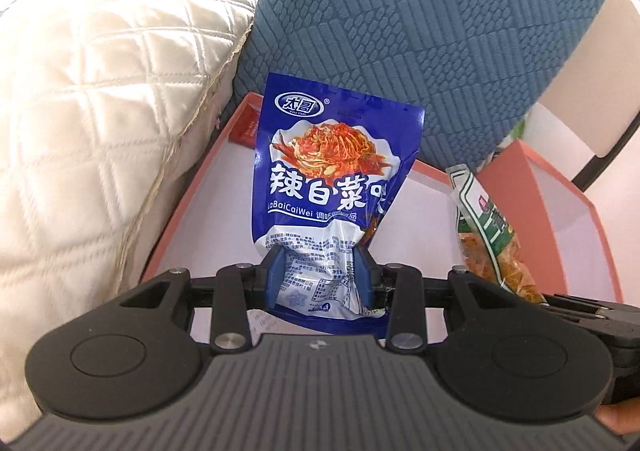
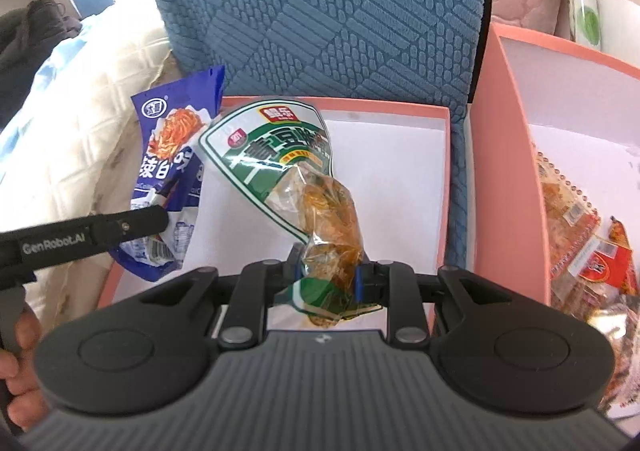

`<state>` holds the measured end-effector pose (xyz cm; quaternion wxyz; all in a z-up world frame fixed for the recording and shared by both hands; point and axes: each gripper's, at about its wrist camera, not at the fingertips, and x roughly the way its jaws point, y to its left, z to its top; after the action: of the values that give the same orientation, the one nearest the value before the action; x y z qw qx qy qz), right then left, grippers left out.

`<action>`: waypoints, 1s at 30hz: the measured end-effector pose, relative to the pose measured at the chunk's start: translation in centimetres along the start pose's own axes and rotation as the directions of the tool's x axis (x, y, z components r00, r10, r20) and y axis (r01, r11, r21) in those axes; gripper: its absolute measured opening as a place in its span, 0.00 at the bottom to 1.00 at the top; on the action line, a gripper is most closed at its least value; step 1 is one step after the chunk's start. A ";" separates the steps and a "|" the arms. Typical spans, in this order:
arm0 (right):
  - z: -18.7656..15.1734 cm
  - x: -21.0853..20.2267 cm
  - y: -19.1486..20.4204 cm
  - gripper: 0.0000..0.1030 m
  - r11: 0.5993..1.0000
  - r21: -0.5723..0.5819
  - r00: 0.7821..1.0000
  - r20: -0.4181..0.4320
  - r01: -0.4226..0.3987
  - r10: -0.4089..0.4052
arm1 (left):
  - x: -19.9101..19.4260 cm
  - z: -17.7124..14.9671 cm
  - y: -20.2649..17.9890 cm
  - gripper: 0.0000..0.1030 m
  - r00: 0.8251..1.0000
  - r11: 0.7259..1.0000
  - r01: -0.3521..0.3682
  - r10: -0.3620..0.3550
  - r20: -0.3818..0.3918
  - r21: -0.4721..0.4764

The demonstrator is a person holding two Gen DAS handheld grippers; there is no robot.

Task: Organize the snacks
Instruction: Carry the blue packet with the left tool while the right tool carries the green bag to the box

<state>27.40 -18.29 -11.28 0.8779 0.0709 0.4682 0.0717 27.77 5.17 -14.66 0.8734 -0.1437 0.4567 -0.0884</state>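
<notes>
My left gripper (image 1: 320, 275) is closest to me, and its jaws are squeezed tight on the bottom of a blue snack bag (image 1: 332, 179). The bag stands up in the jaws, with its top leaning a little away from me. It has a picture of red spicy cabbage on the front. It hangs over the white floor of a pink box (image 1: 180, 195).

My right gripper (image 2: 328, 271) is clamped too. Its jaws pinch the lower part of a green snack bag (image 2: 280, 159). This bag is see-through near the bottom, and I can see orange-brown food inside. It tips up and to the left, above the same pink box (image 2: 444, 111). In the right wrist view the blue snack bag (image 2: 172, 155) is just beside the green one, on its left, and the left gripper's black finger (image 2: 128, 227) presses on it.

Further right is a second pink box (image 2: 504, 155). It has a pile of snack packs (image 2: 580, 227) in it, orange and red ones.

Behind the boxes is a big blue cushion (image 2: 332, 15) with a bumpy pattern. To the left is a cream quilted blanket (image 1: 100, 111).
</notes>
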 end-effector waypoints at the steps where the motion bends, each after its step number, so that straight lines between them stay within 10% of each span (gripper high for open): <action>1: -0.3 -0.4 0.1 0.25 1.000 -0.002 1.000 0.003 -0.002 0.002 | -0.2 -0.2 -0.2 0.41 1.000 1.000 0.000 0.000 -0.004 0.003; 15: -4.2 -4.2 -0.1 0.25 1.000 -0.020 1.000 0.024 0.004 -0.003 | -3.4 -3.9 -2.0 0.41 1.000 1.000 0.015 -0.015 -0.018 -0.003; 30: -1.6 -10.9 -1.1 0.25 0.999 -0.038 0.985 0.171 -0.020 0.026 | -8.9 0.3 -5.8 0.41 0.995 0.998 0.057 -0.059 0.083 0.025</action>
<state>20.08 -21.34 -3.48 0.9152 0.0662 0.3886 0.0840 22.77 2.28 -5.68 0.8903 -0.1509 0.4144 -0.1129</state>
